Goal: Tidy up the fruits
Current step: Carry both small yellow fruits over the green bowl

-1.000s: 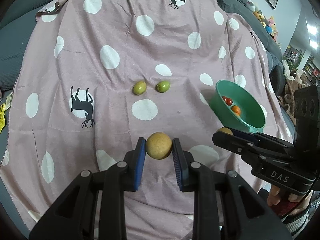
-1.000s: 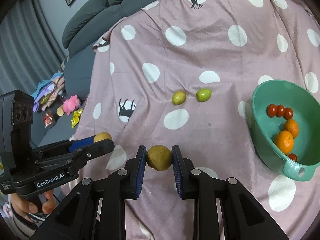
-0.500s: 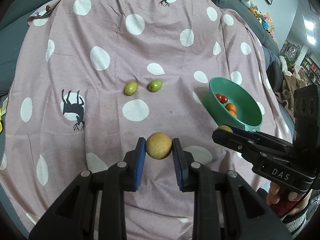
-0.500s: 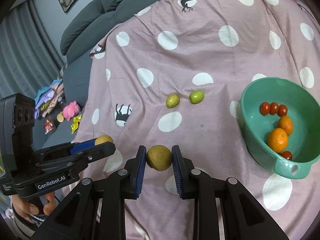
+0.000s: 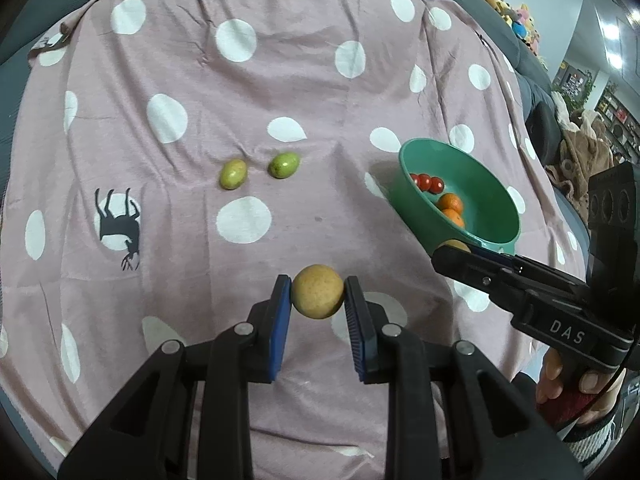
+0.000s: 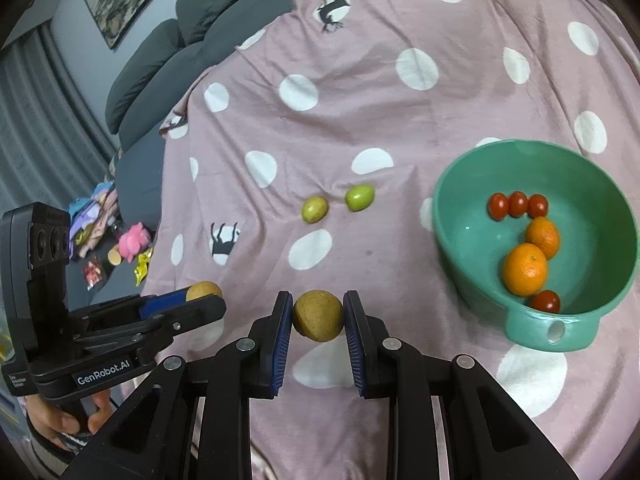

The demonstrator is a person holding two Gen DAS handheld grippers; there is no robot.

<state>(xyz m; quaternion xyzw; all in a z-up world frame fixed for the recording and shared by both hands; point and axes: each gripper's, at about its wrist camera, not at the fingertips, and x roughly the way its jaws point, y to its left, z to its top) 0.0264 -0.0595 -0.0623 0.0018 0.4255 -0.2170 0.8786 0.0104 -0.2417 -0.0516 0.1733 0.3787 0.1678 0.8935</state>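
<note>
Pink polka-dot cloth (image 5: 280, 80) is seen covering the work surface. At left-centre, 2 green fruits (image 5: 233, 174) (image 5: 283, 165) are found lying just beside each other on the cloth, not yet collected.

Left gripper (image 5: 317, 298): jaws are clenched on 1 tan round fruit (image 5: 317, 297), held clear above the cloth. Right gripper (image 6: 318, 315): jaws likewise clenched on a 2nd tan round fruit (image 6: 318, 314). Each gripper is also visible side-on in the other's view, with its fruit at the fingertips.

At right, a green bowl (image 6: 452, 216) is recorded holding 4 cherry tomatoes (3 in a row (image 6: 518, 204), 1 apart (image 6: 544, 301)) and 2 mandarins (image 6: 525, 269) (image 6: 543, 237).

Change over the last 1.0 s: the grip on both fruits is unchanged, but the cloth, green fruits and bowl have slid downward in both views, and the bowl has moved toward the centre of the right-hand view. Both grippers are judged to have been raised and carried toward the bowl.

Implication: transport is under way; release of both tan fruits into the bowl is judged the next step, after which the 2 green fruits would remain to be sorted.
</note>
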